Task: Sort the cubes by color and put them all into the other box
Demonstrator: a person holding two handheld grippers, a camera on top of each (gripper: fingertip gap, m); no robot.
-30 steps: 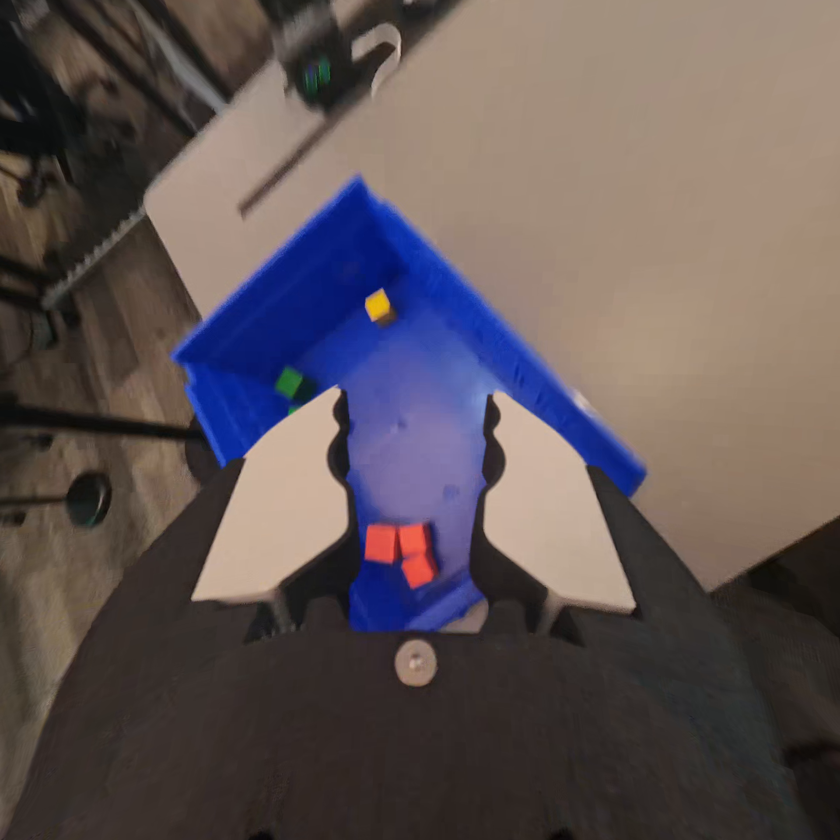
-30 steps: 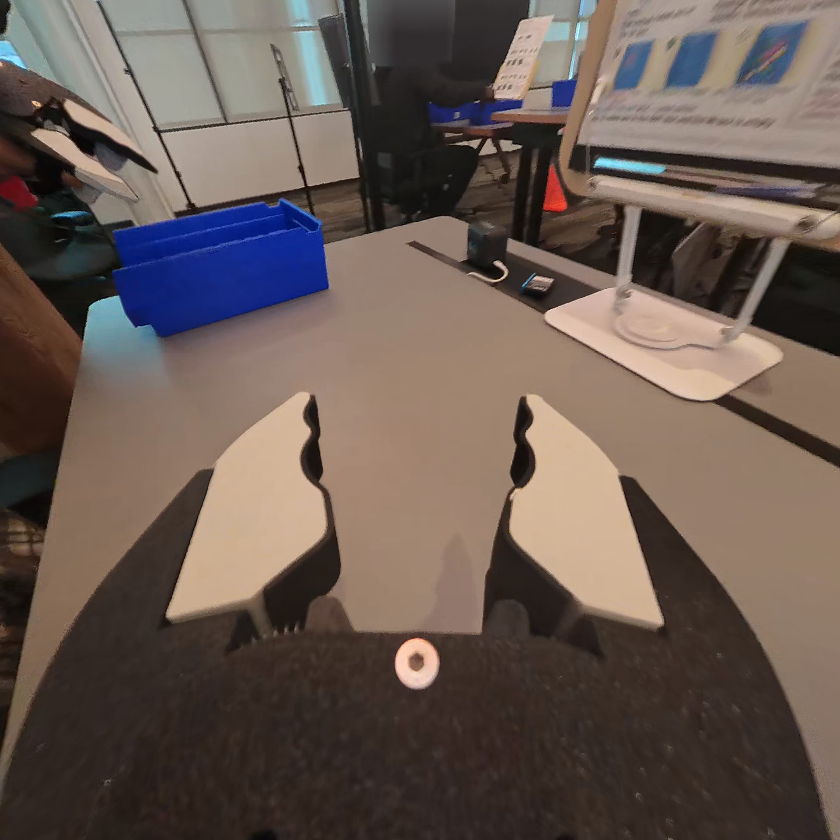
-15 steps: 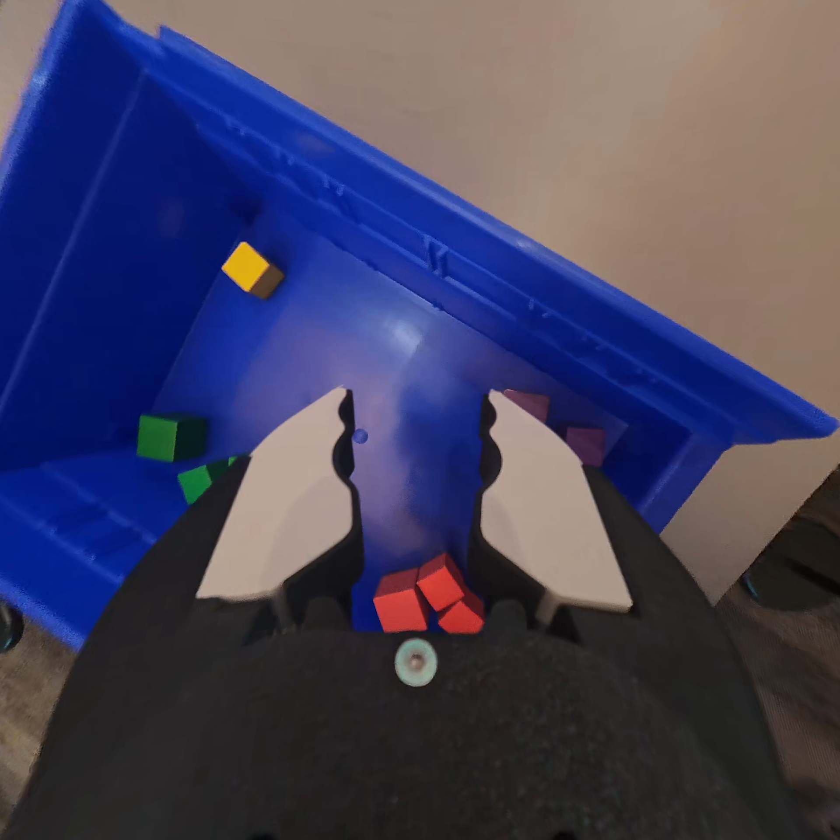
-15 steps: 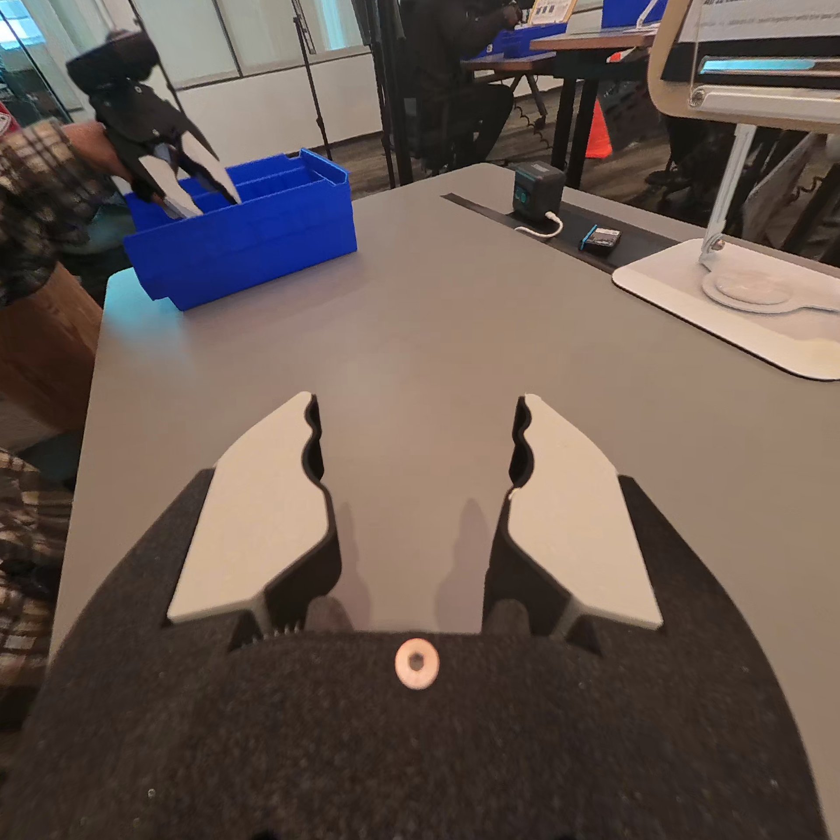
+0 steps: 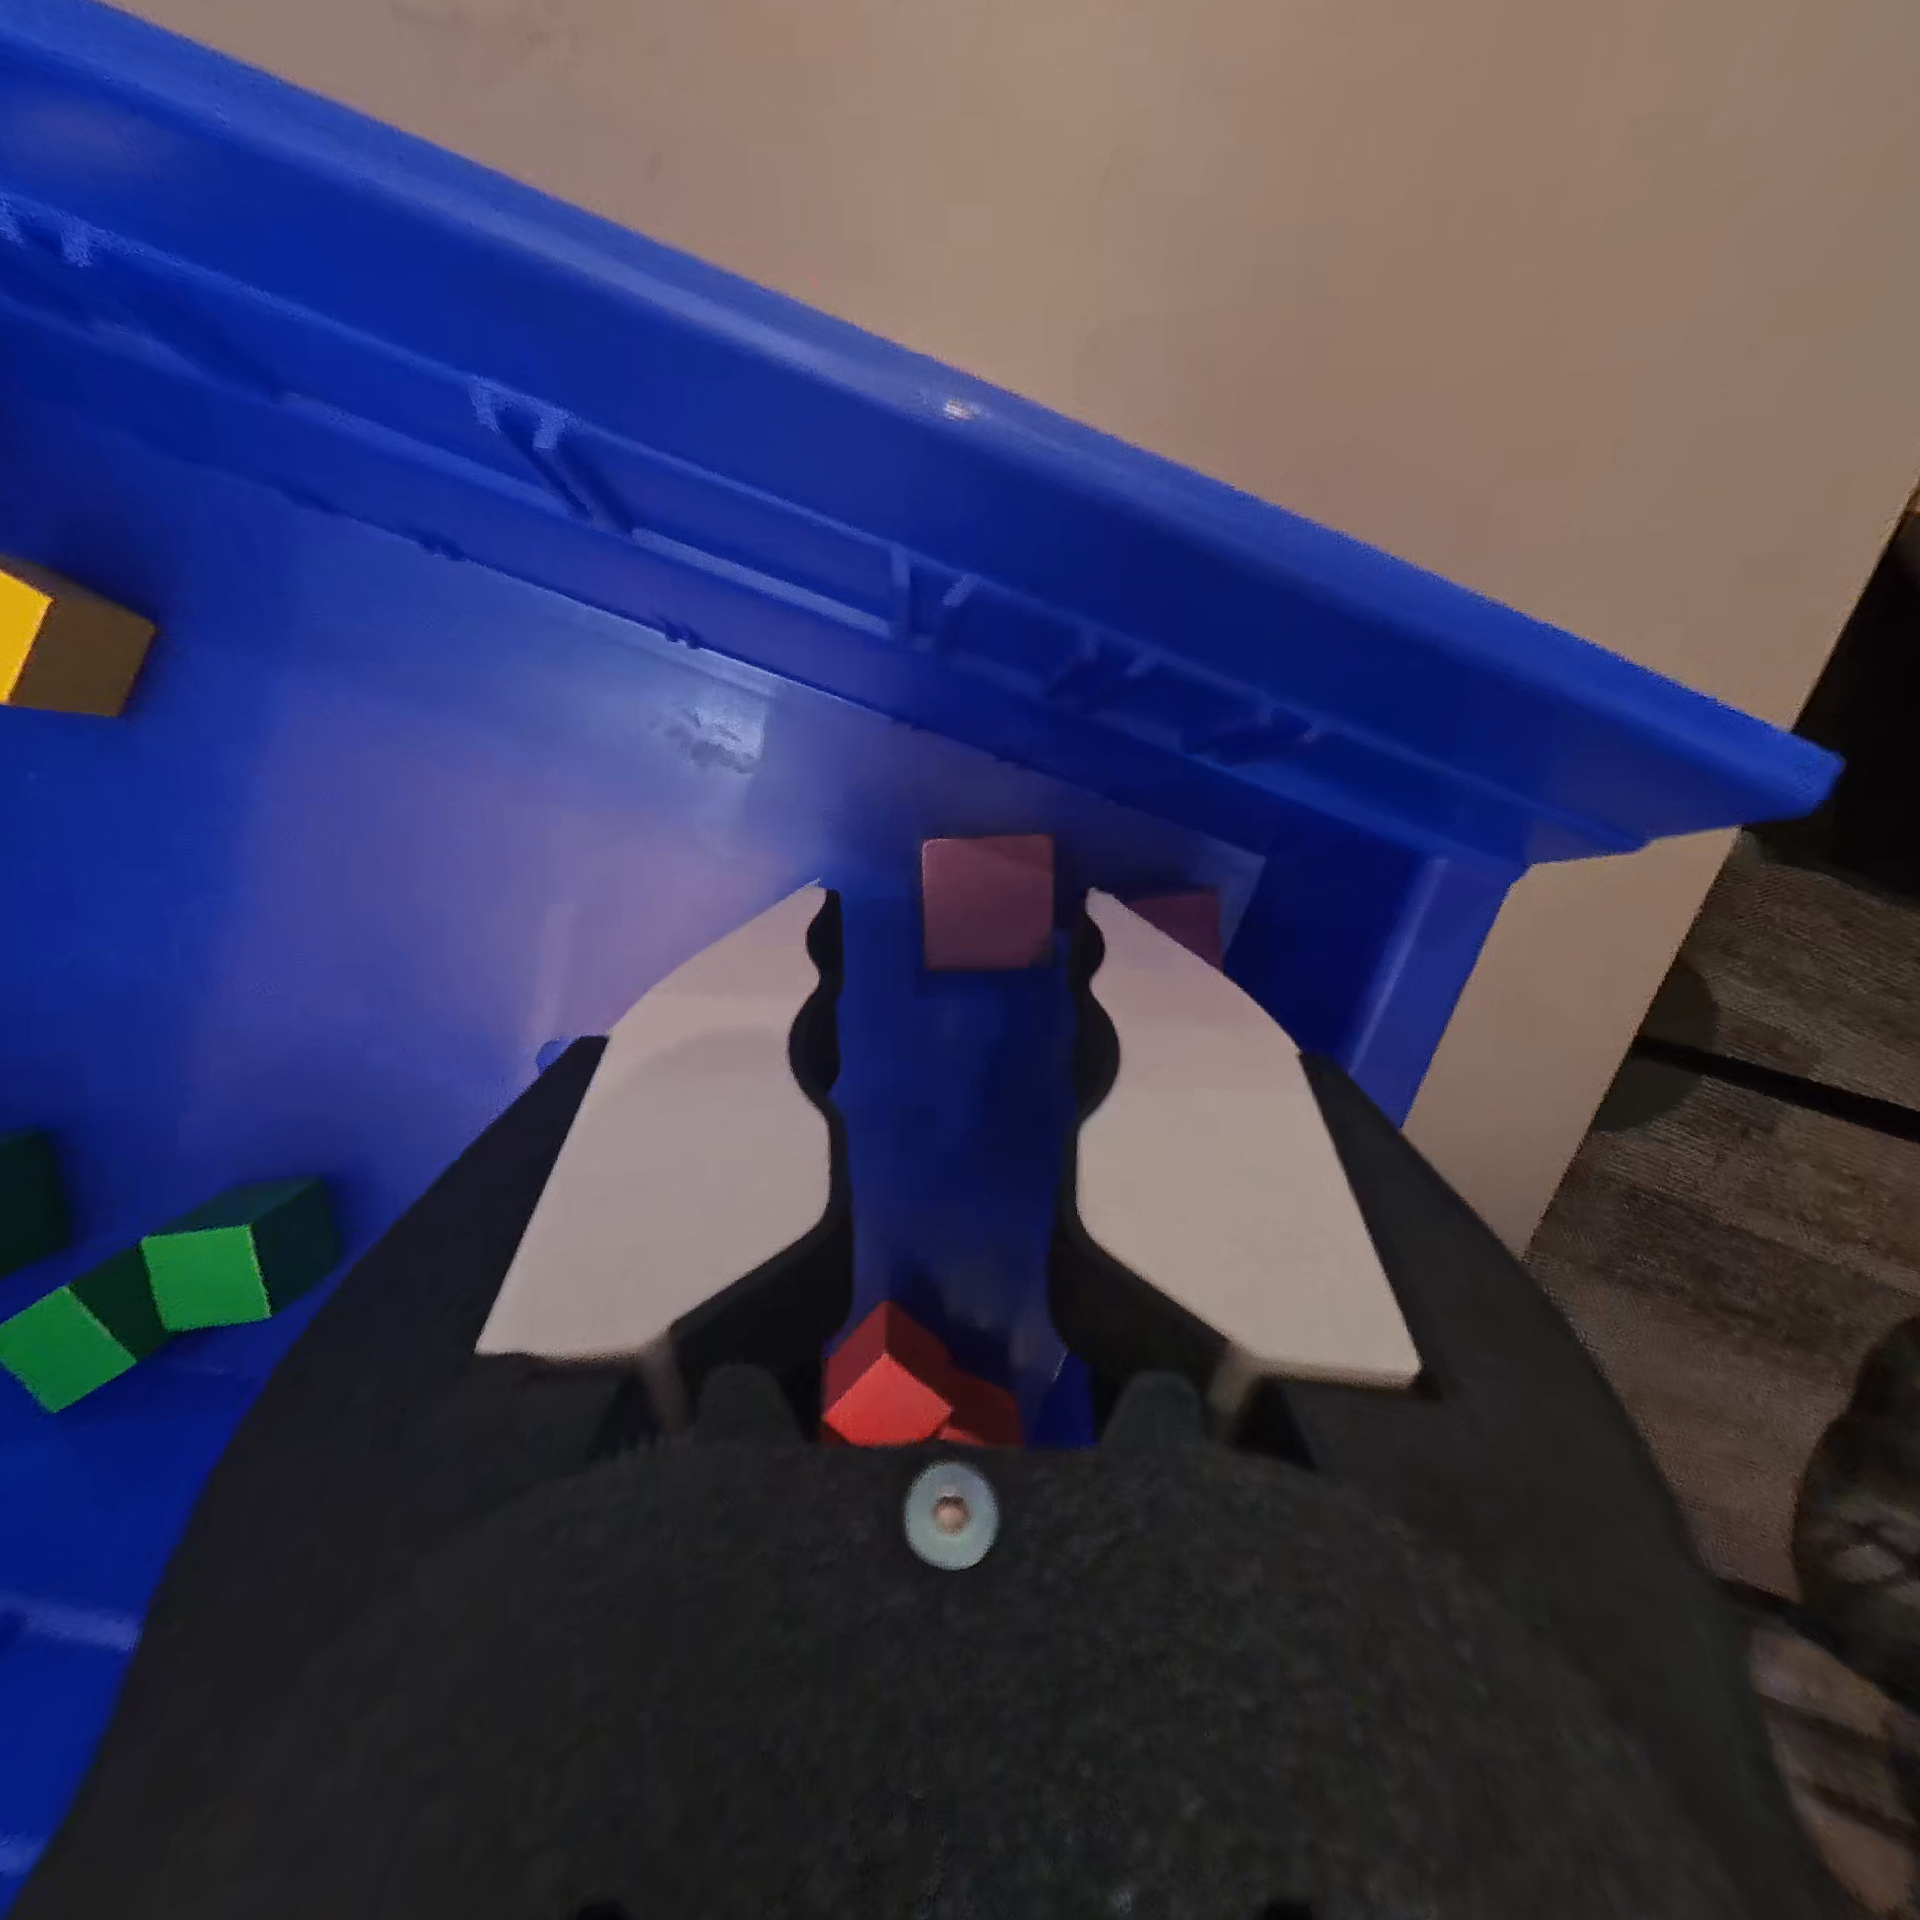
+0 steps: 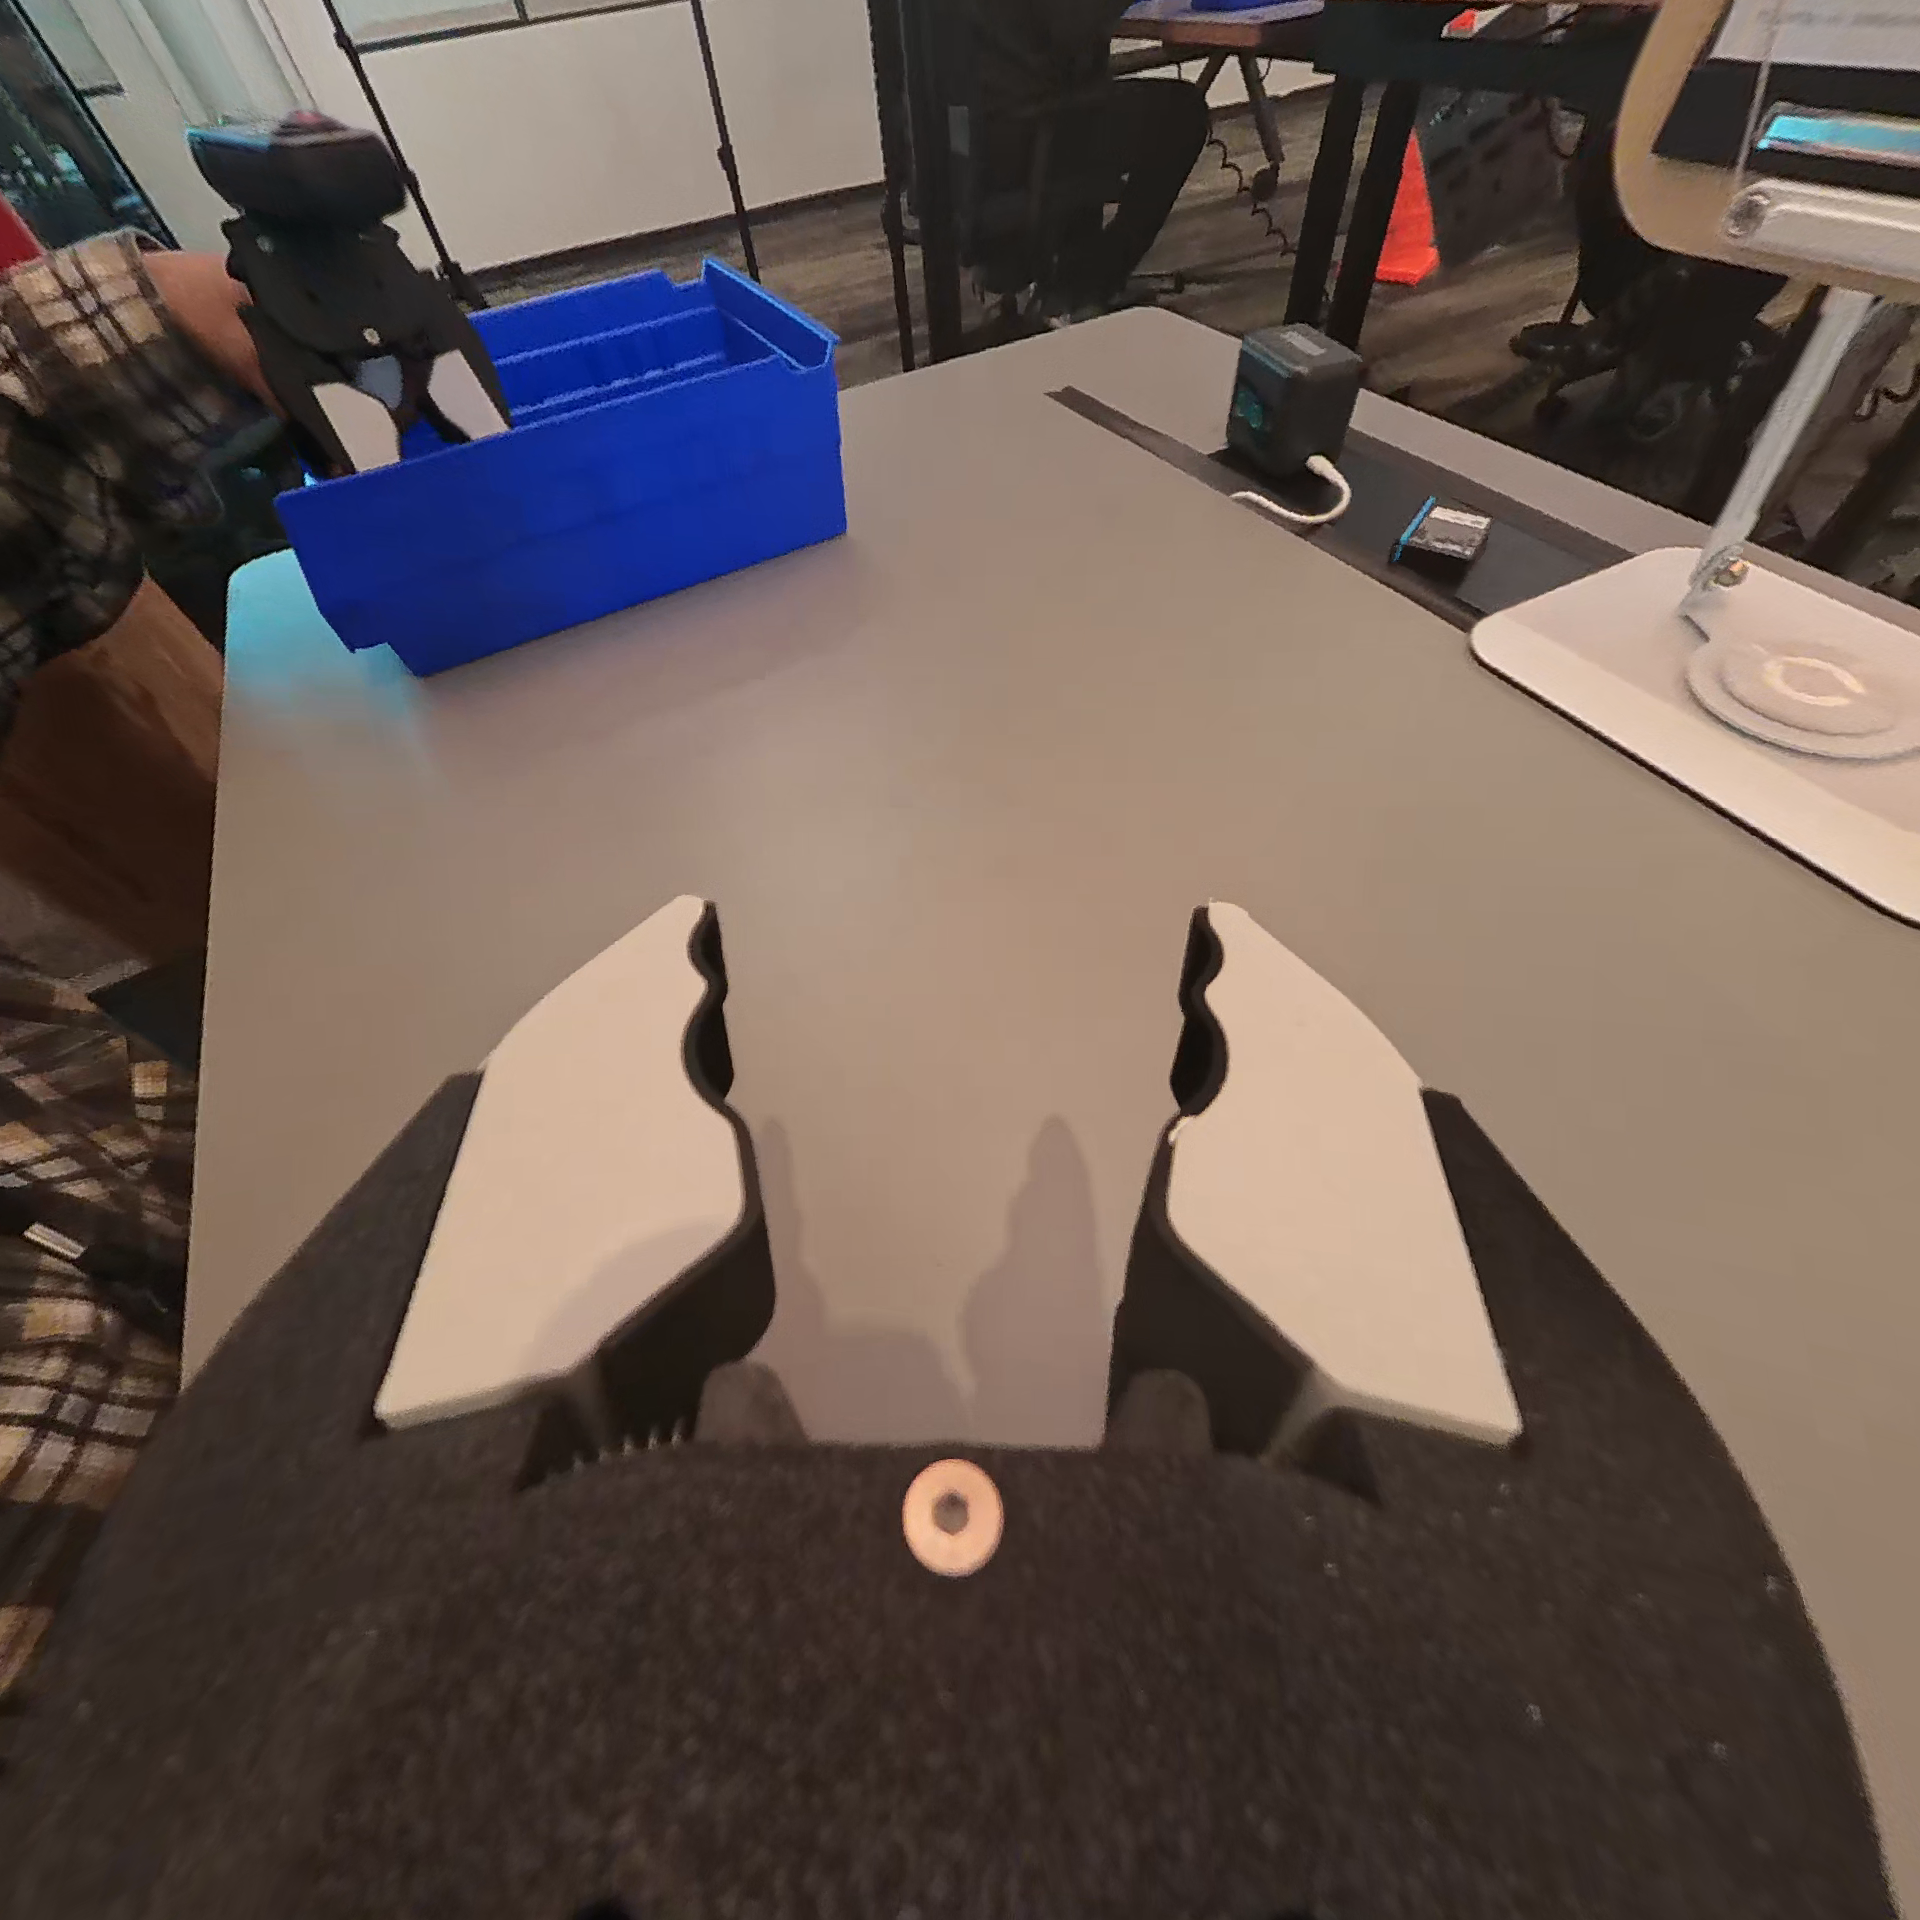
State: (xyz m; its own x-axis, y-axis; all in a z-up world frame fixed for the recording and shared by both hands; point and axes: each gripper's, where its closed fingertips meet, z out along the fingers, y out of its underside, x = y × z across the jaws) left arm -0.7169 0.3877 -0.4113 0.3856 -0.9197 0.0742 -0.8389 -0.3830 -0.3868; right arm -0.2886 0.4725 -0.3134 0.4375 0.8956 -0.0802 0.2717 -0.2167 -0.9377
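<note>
In the left wrist view my left gripper (image 5: 954, 904) is open inside the blue box (image 5: 1143, 488), its fingertips just short of a purple cube (image 5: 982, 902) near the box's corner. A second purple cube (image 5: 1179, 920) lies half hidden behind the right finger. Red cubes (image 5: 888, 1387) lie between the finger bases. Green cubes (image 5: 203, 1273) and a yellow cube (image 5: 42, 655) lie at the left. In the right wrist view my right gripper (image 6: 951, 914) is open and empty above the grey table (image 6: 987, 748); the blue box (image 6: 582, 499) and left gripper (image 6: 416, 431) show far left.
A white stand base (image 6: 1704, 707), a small black device with a white cable (image 6: 1294, 400) and a small dark card (image 6: 1444, 535) sit at the table's right. A plaid sleeve (image 6: 73, 416) holds the left gripper. The table edge lies just beyond the box (image 5: 1870, 582).
My left gripper has dropped deeper into the box and swung right toward the purple cubes, with its jaws a bit narrower. My right gripper has tilted down slightly and stays open.
</note>
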